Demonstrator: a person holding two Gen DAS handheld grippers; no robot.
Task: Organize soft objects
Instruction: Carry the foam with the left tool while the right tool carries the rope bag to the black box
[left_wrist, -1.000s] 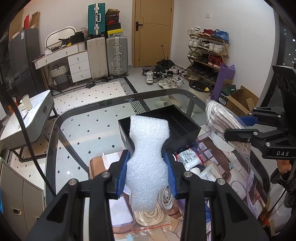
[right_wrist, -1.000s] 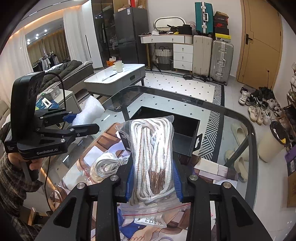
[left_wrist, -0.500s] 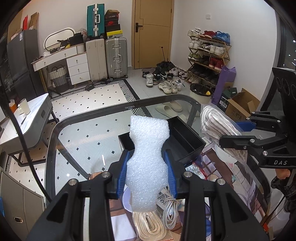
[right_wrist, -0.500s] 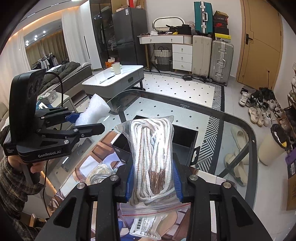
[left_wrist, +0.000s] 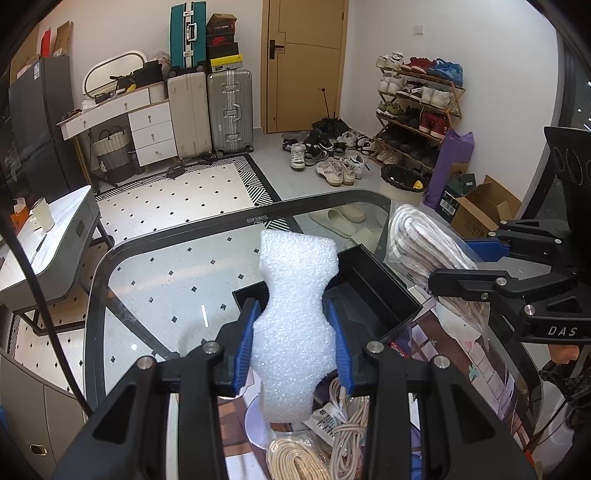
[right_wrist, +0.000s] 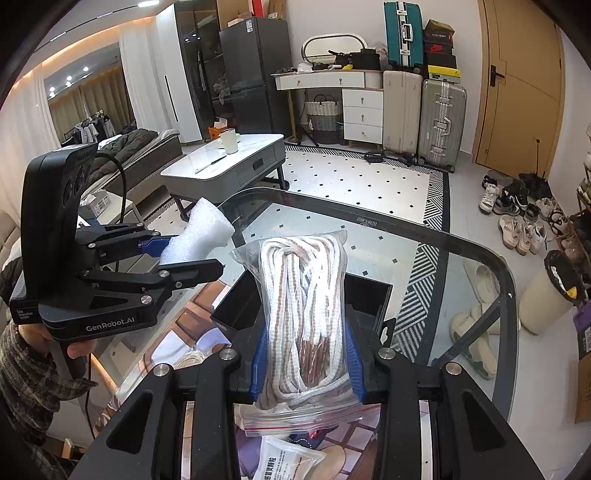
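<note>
My left gripper (left_wrist: 293, 343) is shut on a white foam piece (left_wrist: 295, 317) and holds it above the glass table, just before the black open box (left_wrist: 373, 291). My right gripper (right_wrist: 306, 365) is shut on a clear zip bag of white and brown rope (right_wrist: 306, 310), held above the near side of the same box (right_wrist: 369, 299). The right gripper and its rope bag (left_wrist: 424, 254) show at the right of the left wrist view. The left gripper with the foam (right_wrist: 199, 236) shows at the left of the right wrist view.
Coiled cream ropes (left_wrist: 295, 461) and small packets (right_wrist: 288, 458) lie on the glass table (left_wrist: 166, 273) below the grippers. A white side table (right_wrist: 225, 170) stands beyond the far left. Suitcases, shoes and a shoe rack fill the room behind.
Both grippers have risen with their loads. The black box now sits lower and nearer under them, and the items on the table have dropped toward the frame bottom.
</note>
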